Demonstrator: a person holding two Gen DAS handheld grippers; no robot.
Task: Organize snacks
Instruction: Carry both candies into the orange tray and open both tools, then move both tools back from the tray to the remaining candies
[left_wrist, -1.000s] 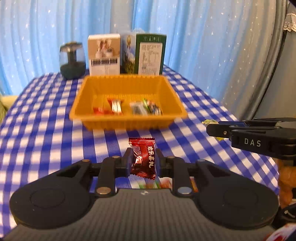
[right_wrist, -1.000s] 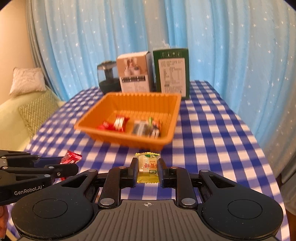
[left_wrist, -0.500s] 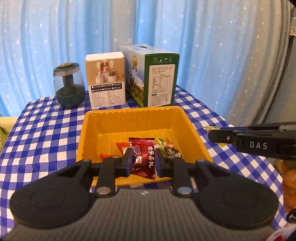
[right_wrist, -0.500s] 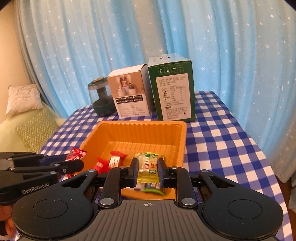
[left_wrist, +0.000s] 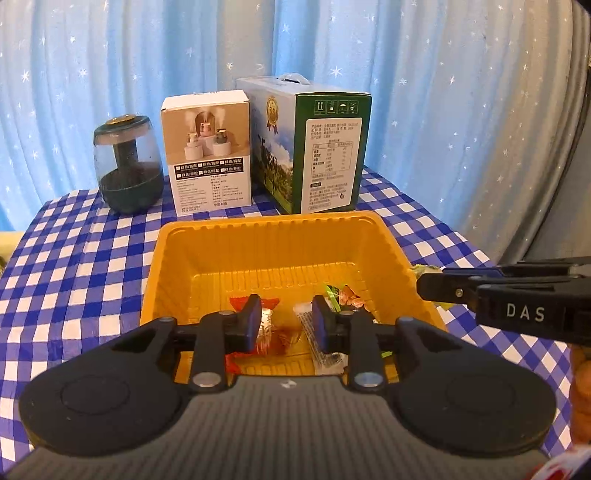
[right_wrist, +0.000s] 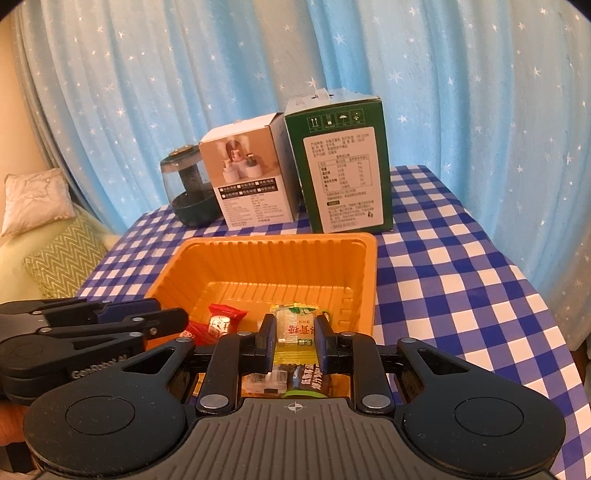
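The orange tray (left_wrist: 266, 221) stands on the blue checked table, and both grippers hover over its near end. My left gripper (left_wrist: 286, 321) has its jaws opening. The dark red candy (left_wrist: 282, 338) is a blur below the pads, free of them, over the tray floor. Several wrapped snacks (left_wrist: 343, 293) lie in the tray. My right gripper (right_wrist: 295, 332) is shut on a yellow-green snack packet (right_wrist: 295, 325) above the tray (right_wrist: 277, 242). A red candy (right_wrist: 223, 317) lies in the tray beside the left gripper (right_wrist: 173, 315). The right gripper (left_wrist: 421, 286) enters the left wrist view from the right.
Behind the tray stand a dark glass humidifier (left_wrist: 127, 166), a white carton (left_wrist: 207, 155) and a taller green carton (left_wrist: 317, 147), before a blue starred curtain. A couch with cushions (right_wrist: 37, 199) lies left of the table. The table edge drops off at the right.
Both grippers came forward from in front of the tray to above its near end. The left jaws parted and the red candy slipped out of them. The right grip is unchanged.
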